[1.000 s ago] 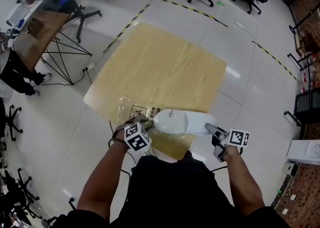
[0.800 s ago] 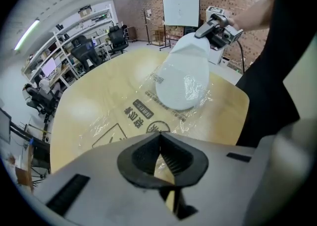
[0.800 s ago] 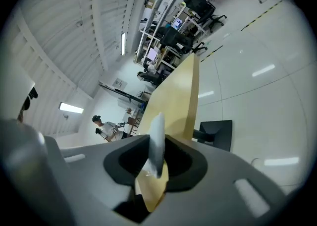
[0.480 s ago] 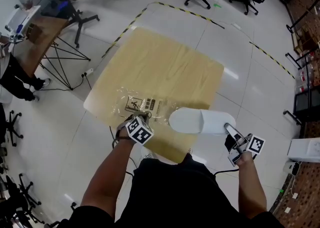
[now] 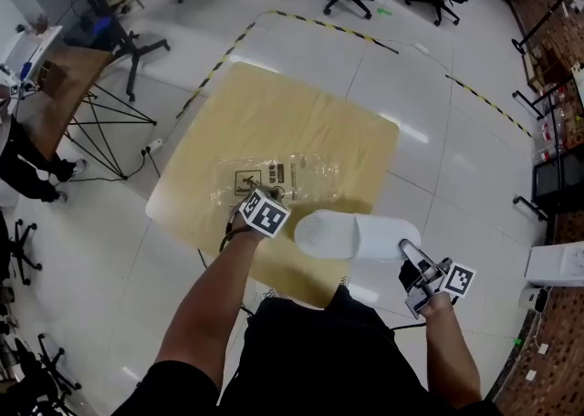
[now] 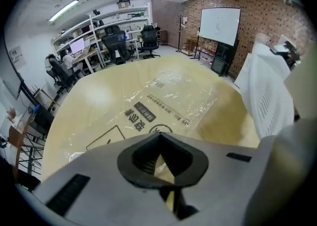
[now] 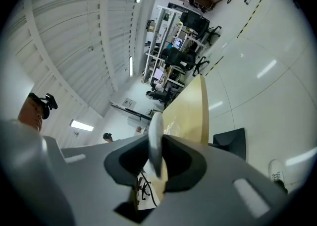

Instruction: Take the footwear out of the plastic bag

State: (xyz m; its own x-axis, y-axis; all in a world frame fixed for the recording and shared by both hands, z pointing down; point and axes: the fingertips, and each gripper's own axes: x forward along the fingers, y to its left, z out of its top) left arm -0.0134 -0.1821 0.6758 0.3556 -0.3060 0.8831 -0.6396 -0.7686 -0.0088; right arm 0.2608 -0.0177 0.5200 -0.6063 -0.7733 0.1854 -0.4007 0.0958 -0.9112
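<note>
The white, soft-looking foam slipper (image 5: 356, 236) is out of the bag, held level over the table's near edge. It looks light and bendy, so its thin heel rim, where the right gripper (image 5: 406, 250) pinches it, seems a fair hold. The left gripper (image 5: 258, 195), jaws pressed together, sits at the near edge of the crinkly clear plastic bag (image 5: 287, 175), which lies flat on the smooth pale wooden table (image 5: 301, 104).
</note>
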